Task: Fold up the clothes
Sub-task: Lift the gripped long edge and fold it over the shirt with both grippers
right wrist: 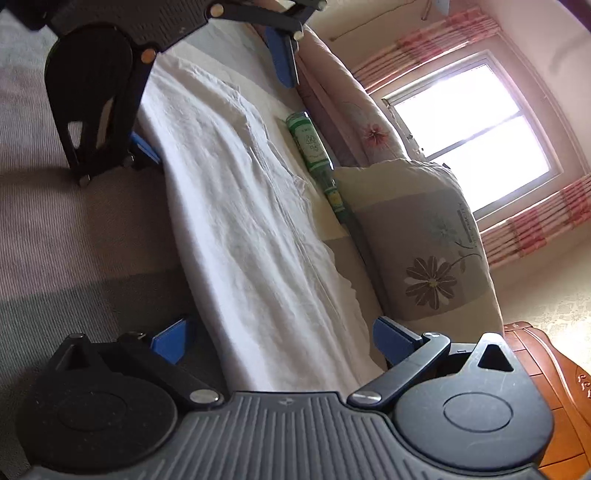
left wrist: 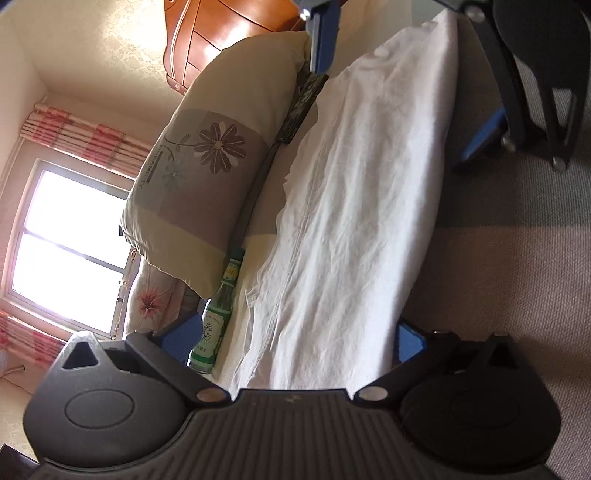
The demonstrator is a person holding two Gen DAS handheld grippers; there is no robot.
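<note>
A white garment (left wrist: pixel 354 206) lies as a long, wrinkled strip on the grey striped bed cover (left wrist: pixel 509 266). My left gripper (left wrist: pixel 297 339) stands open at the near end, one blue finger on each side of the cloth. At the far end my right gripper (left wrist: pixel 402 90) is open too and straddles the strip. In the right wrist view the garment (right wrist: pixel 236 229) runs away from my right gripper (right wrist: pixel 282 339) towards the left gripper (right wrist: pixel 213 103). No finger pinches the fabric in either view.
A green glass bottle (left wrist: pixel 216 317) lies beside the garment, against a flowered pillow (left wrist: pixel 207 166). A dark flat object (left wrist: pixel 303 107) sits between pillow and cloth. A wooden headboard (left wrist: pixel 229 33), a bright window (right wrist: pixel 476 136) and pink curtains lie beyond.
</note>
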